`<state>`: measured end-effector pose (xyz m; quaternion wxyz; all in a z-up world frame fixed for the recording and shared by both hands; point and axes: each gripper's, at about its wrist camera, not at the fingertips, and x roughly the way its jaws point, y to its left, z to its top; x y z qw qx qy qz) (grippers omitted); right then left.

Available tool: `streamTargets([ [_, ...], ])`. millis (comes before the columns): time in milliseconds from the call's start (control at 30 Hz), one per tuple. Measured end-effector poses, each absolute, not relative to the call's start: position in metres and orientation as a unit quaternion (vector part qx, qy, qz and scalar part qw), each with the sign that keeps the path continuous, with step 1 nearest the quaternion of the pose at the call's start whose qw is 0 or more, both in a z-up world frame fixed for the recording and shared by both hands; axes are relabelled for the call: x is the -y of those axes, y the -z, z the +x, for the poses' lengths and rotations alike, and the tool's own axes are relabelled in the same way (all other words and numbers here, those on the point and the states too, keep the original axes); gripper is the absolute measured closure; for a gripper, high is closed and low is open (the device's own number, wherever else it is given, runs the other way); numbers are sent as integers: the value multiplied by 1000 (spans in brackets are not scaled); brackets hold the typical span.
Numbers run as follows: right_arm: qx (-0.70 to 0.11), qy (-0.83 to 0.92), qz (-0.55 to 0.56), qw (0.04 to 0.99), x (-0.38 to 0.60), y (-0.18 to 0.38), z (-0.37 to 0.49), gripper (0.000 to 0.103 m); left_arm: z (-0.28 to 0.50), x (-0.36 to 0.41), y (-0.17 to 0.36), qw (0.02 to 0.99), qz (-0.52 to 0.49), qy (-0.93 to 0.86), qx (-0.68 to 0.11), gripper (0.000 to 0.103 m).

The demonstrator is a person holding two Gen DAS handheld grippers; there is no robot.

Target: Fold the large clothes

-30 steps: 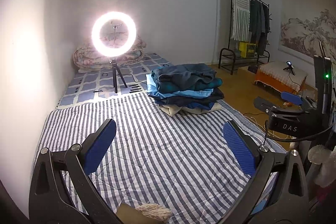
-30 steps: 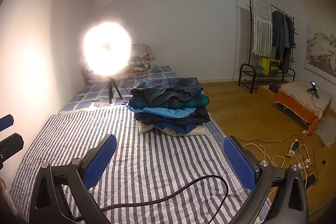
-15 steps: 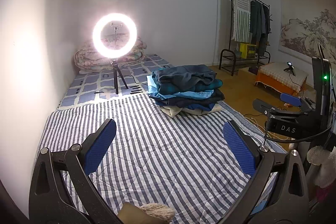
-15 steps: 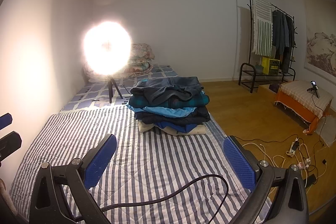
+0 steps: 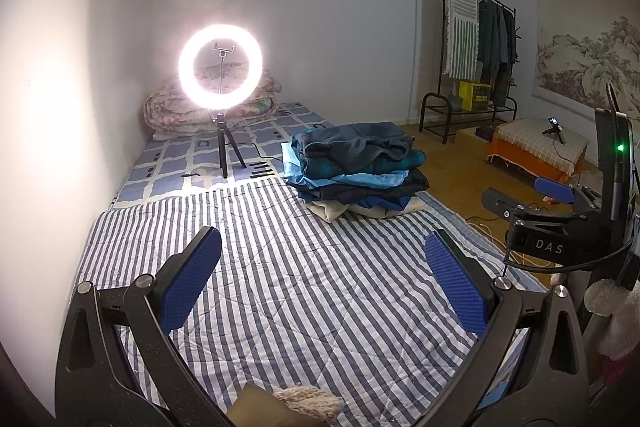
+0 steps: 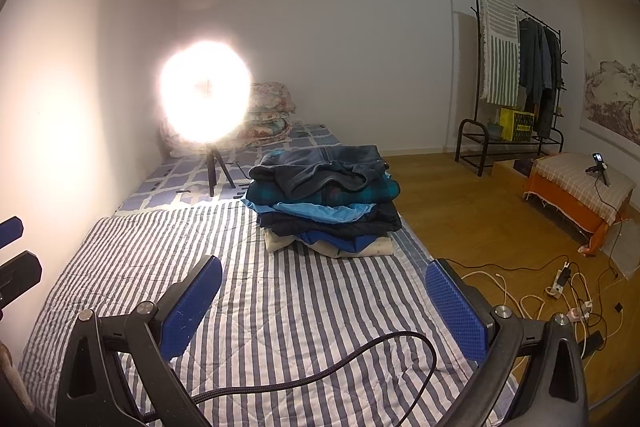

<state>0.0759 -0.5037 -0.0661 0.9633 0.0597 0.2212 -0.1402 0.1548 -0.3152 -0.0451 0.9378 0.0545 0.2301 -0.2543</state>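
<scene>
A stack of folded clothes in dark blue, teal and cream lies on the far right part of the striped quilt; in the right wrist view the same stack sits straight ahead. My left gripper hovers open above the bare quilt, well short of the stack, nothing between its blue pads. My right gripper is open too, over the quilt's right half, holding nothing. The right gripper's body shows at the right edge of the left wrist view.
A lit ring light on a tripod stands on the checked mattress behind the quilt, with rolled bedding at the wall. Right of the bed: wooden floor with cables and a power strip, a clothes rack, an orange-draped low bench.
Both views have drifted slightly; the clothes stack sits a little lower in the frames. Both grippers stay open and empty.
</scene>
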Motion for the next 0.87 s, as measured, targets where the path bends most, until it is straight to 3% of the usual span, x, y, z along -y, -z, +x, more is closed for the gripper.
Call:
streamTargets([
  [867, -224, 137, 63, 963, 503, 68, 77, 0, 156, 309, 45, 940, 62, 253, -219, 0],
])
